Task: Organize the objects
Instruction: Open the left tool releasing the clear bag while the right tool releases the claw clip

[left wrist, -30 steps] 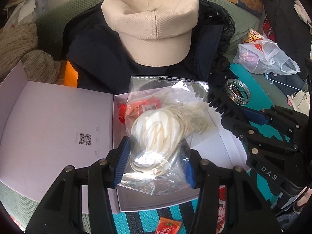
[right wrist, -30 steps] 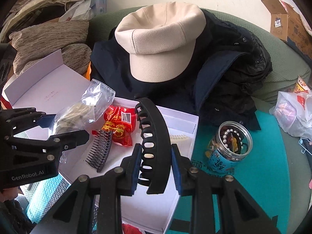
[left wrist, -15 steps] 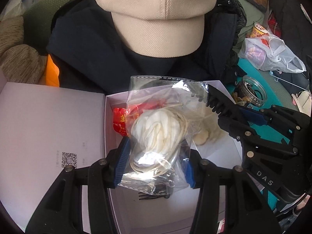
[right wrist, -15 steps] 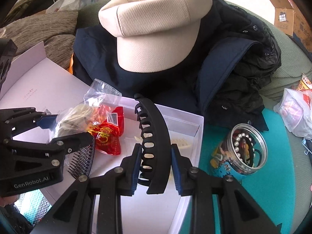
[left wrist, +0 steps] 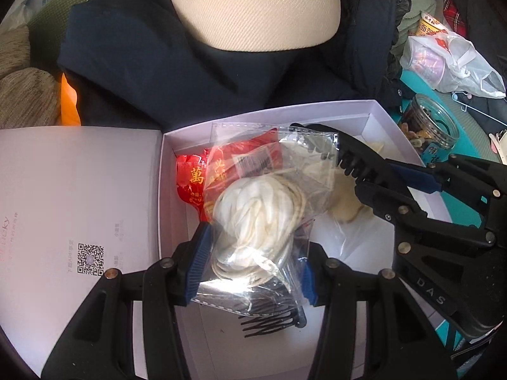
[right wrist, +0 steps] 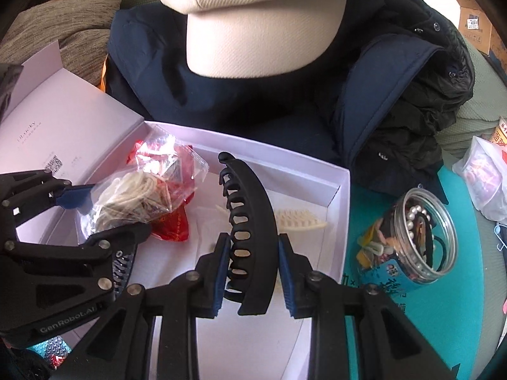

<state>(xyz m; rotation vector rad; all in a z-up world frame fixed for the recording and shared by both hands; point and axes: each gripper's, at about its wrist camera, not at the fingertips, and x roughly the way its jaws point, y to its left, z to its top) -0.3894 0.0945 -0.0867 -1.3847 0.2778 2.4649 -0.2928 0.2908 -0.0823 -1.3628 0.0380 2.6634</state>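
My left gripper point(left wrist: 252, 262) clamps a clear bag of white cord point(left wrist: 259, 218) over the white box point(left wrist: 269, 112). My right gripper point(right wrist: 253, 280), jaws narrow, pinches a black banana hair clip point(right wrist: 250, 221).

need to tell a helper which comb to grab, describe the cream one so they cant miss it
Find the open white box in front of the navy jacket. The cream comb lies flat on its floor near the far right corner. It is the only pale comb; the small comb and hair clip are black.
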